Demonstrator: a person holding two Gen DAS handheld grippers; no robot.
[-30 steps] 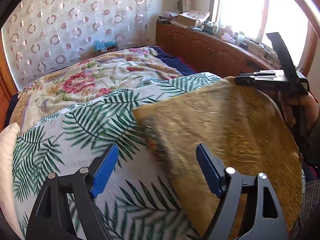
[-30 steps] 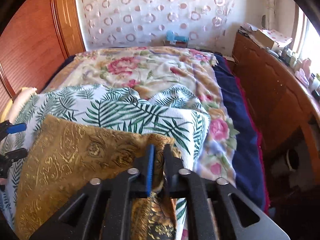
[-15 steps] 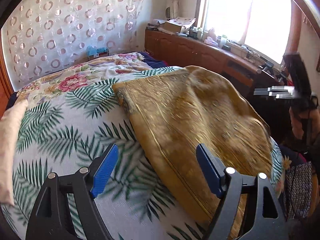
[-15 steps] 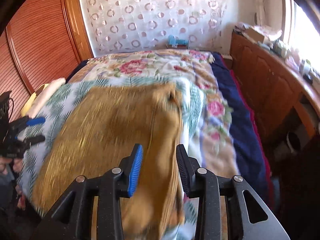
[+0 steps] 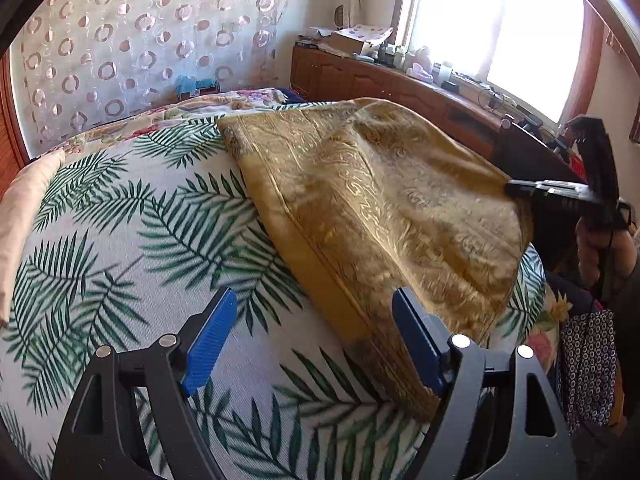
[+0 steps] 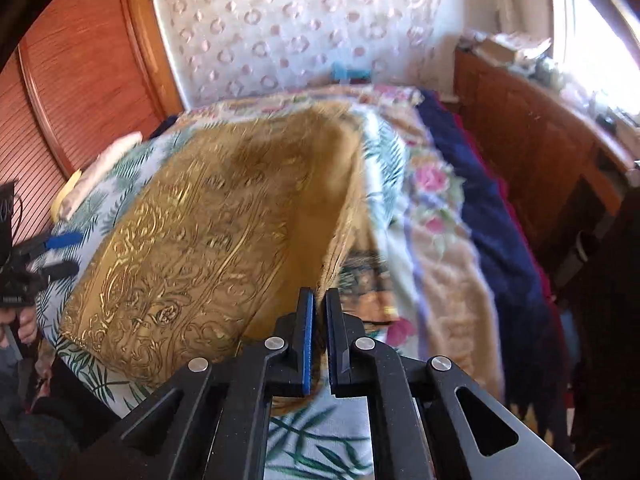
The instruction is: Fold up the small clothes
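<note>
A gold patterned cloth (image 5: 372, 208) lies on the palm-leaf bedspread (image 5: 132, 232); it also shows in the right wrist view (image 6: 208, 240). My left gripper (image 5: 312, 336) is open and empty, above the cloth's near left edge. My right gripper (image 6: 318, 312) is shut on the cloth's right edge and holds that edge lifted off the bed. It also shows in the left wrist view (image 5: 516, 190) at the cloth's far right corner. The left gripper shows at the left edge of the right wrist view (image 6: 60, 252).
A floral blanket (image 6: 436, 216) and a dark blue cover (image 6: 492, 208) lie to the right of the bedspread. A wooden cabinet (image 5: 400, 84) with clutter runs under the window. A cream pillow (image 5: 24, 208) lies at the left. Wooden doors (image 6: 80, 92) stand behind.
My right gripper let go of the cloth and opened, then shut on its right edge again and lifted it. My left gripper stayed open and drew back from the cloth.
</note>
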